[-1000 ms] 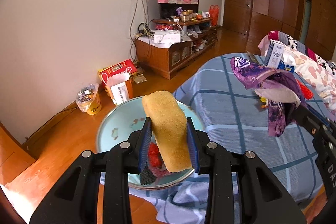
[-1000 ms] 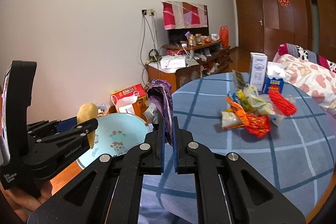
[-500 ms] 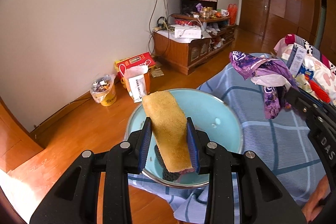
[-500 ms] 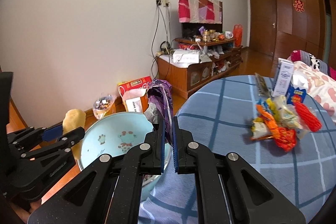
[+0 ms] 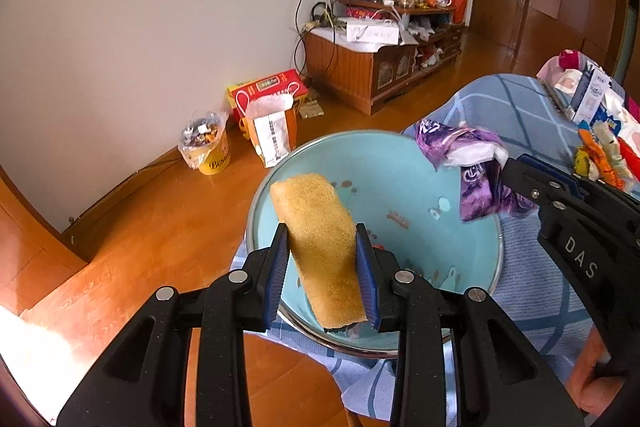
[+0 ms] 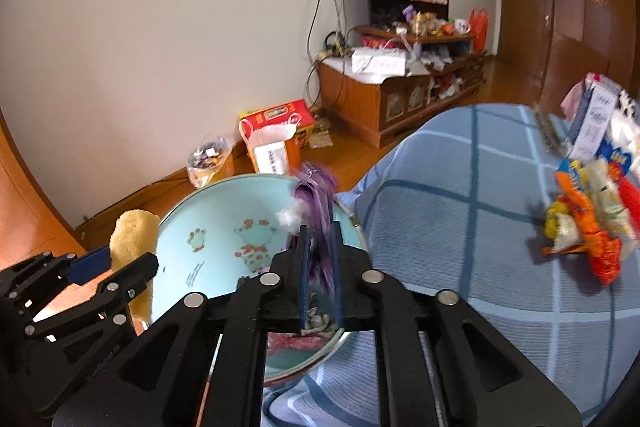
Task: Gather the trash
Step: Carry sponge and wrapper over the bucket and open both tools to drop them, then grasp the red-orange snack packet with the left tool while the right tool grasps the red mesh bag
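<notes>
Left tongs (image 5: 322,275): squeezed tight on a yellow sponge (image 5: 320,251). The sponge stands up between the two blue pads and pokes out past their tips. It hangs over the near edge of the bowl.

Right tongs (image 6: 320,259): the pads have a small gap now, and the purple wrapper (image 6: 316,195) sits in that gap, blurry. I cannot tell if they grip it or have let it go.

Wrapper: crumpled, purple with some white. From the left view (image 5: 476,167) it is above the far right side of the bowl, at the tip of the right tongs (image 5: 516,173).

Bowl (image 5: 400,163): big, light blue, with little cartoon animals painted inside. It sits at the edge of the blue checked cloth (image 6: 460,187). Some red and dark bits lie at the bottom.

Other trash: a pile of orange, red and yellow wrappers (image 6: 588,223) lies on the cloth, well apart from the bowl. A white carton (image 6: 596,123) stands behind it.

Floor: brown wood, with a yellow bucket (image 5: 208,151), a paper bag (image 5: 272,131) and a red box (image 5: 268,91) by the wall.
</notes>
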`<state>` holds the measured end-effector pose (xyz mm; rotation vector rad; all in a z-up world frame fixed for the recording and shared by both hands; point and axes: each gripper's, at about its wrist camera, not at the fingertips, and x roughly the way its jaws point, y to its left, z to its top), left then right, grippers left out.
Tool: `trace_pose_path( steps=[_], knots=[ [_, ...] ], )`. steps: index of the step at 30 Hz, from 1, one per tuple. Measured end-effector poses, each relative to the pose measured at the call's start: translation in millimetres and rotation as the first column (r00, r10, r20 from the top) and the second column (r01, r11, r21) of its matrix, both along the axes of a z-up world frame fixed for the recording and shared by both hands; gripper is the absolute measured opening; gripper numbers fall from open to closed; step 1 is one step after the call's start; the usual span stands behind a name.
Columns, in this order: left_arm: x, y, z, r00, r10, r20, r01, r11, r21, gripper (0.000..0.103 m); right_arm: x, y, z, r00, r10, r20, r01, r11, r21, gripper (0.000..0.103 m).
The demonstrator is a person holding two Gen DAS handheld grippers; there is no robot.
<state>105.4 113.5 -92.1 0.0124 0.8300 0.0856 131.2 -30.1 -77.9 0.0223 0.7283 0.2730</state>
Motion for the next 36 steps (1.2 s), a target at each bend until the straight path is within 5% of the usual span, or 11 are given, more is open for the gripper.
trace_pose_path(
  steps=[2, 4, 7, 14, 22, 28, 36],
  knots=[
    [0.8, 0.5, -2.4, 1.000, 0.006, -0.007, -0.006, 1.000, -0.002, 0.034, 1.4, -2.8, -0.8, 1.000, -0.005, 0.001, 0.005, 1.000, 0.021, 0.049],
    [2.5, 0.2, -4.5, 1.000, 0.013, -0.013, -0.013, 1.000, 0.002, 0.036, 0.2, -6.8, 2.5, 1.000, -0.017, 0.018, 0.017, 0.999, 0.032, 0.059],
    [4.4, -0.4, -6.4, 1.000, 0.024, -0.015, -0.024, 1.000, 0.003, 0.052, -1.4, -13.0, 9.6, 0.999, -0.027, 0.038, 0.026, 0.999, 0.044, 0.063],
    [-2.3, -6.8, 4.1, 0.998, 0.040, 0.043, -0.040, 0.999, 0.004, 0.086, -11.0, -36.2, 22.1, 0.992, -0.105, 0.070, 0.100, 0.992, 0.073, 0.090],
    [-7.4, -31.4, 14.4, 0.997, -0.013, 0.081, 0.010, 0.999, 0.036, 0.092, -26.3, -75.4, 25.7, 0.950, -0.286, 0.122, 0.292, 0.956, -0.033, 0.094],
    [-8.9, -64.5, 13.2, 0.994, -0.086, 0.071, 0.084, 0.996, 0.040, 0.093, -52.6, -126.4, 24.9, 0.850, -0.467, 0.243, 0.495, 0.867, -0.065, 0.093],
    [-5.6, -118.0, 6.4, 0.981, -0.188, 0.047, 0.187, 0.982, 0.034, 0.095, -73.0, -227.6, 7.8, 0.753, -0.647, 0.121, 0.649, 0.760, 0.021, 0.084]
  ],
)
